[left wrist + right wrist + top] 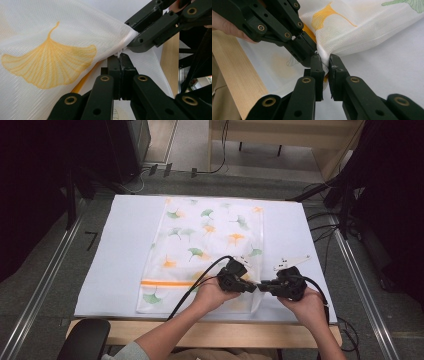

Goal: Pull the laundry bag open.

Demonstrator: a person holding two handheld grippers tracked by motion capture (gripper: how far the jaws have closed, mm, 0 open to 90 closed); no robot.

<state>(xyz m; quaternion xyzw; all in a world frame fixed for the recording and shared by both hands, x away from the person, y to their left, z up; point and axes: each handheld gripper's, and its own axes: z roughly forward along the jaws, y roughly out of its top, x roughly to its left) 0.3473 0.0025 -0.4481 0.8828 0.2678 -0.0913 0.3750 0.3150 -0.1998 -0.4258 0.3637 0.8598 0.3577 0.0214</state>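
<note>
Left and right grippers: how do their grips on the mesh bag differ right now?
The left gripper has its fingers pressed flat together on a small white tab; the right gripper pinches a thick bunch of the mesh bag, leaving a gap. Both are shut at the same near corner.

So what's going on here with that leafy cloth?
A person at a table holds a gripping tool in each hand, working on a white mesh bag printed with ginkgo leaves. The left tool is shut on a small white tab at the bag's near corner, seemingly its zip pull. The right tool pinches the mesh right beside it. The bag lies flat on a white mat.
</note>
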